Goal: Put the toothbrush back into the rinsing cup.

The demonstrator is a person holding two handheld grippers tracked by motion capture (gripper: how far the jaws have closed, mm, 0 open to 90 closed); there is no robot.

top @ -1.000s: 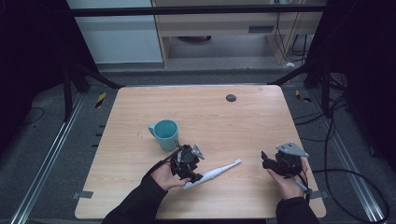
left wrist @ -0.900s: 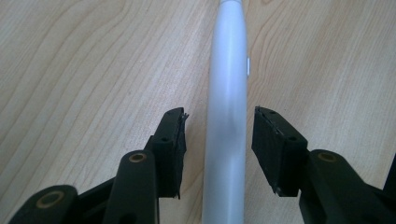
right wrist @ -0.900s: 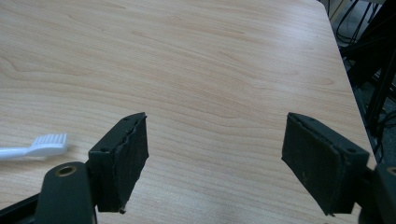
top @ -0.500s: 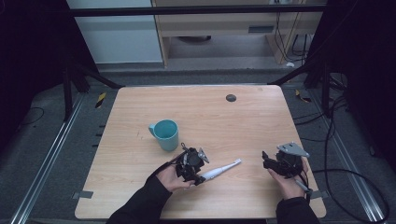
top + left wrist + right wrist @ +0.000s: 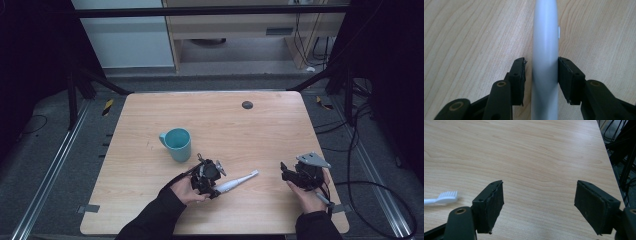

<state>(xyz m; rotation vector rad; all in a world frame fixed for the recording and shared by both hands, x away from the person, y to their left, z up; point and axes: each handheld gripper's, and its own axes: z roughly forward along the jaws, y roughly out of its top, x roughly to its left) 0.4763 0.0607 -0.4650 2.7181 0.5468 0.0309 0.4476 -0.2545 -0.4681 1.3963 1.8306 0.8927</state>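
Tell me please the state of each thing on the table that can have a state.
Toothbrush: lying flat on the table, handle between the left tongs.
Left tongs: have just been closing around the handle; one pad touches it, a small gap remains at the other.
Right tongs: open, nothing between them.
Cup: upright, apart from the toothbrush.

White toothbrush (image 5: 235,183) lies flat on table (image 5: 260,125).
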